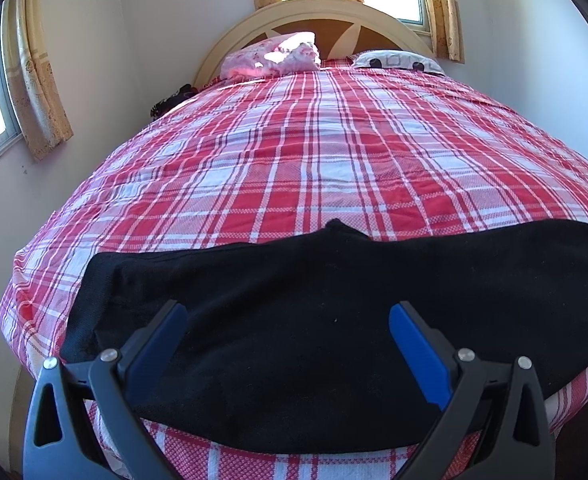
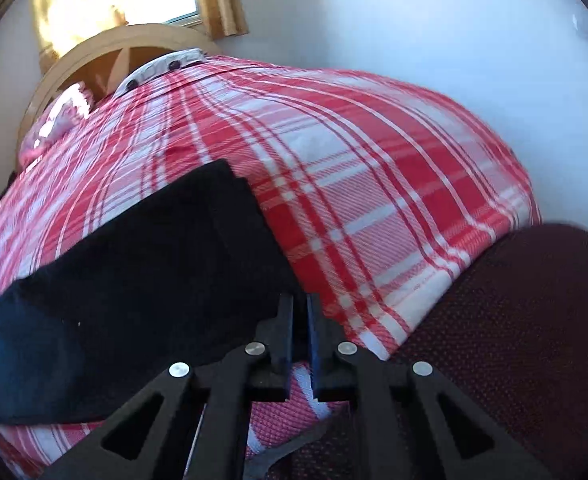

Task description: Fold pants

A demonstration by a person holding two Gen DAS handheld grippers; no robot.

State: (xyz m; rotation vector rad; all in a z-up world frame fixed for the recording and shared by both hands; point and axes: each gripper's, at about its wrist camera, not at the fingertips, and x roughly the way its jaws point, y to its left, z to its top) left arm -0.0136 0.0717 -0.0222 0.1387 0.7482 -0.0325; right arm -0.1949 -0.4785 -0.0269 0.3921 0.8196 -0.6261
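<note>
Black pants (image 1: 314, 320), a soft, limp, light knit lying across the bed's (image 1: 294, 160) near edge, best gripped at corners: right tongs (image 2: 300, 312) pinched on a corner, left tongs (image 1: 288, 316) wide open, empty.

My pants (image 1: 314, 320) look like soft, matt black knit with a faint fuzz. The bedspread (image 1: 294, 168) is woven cloth, its checks finely textured. At lower right of the right wrist view, a dark maroon fabric (image 2: 514, 320) shows a dotted, rough weave. My gripper fingers (image 1: 418, 352) are matt plastic.
</note>
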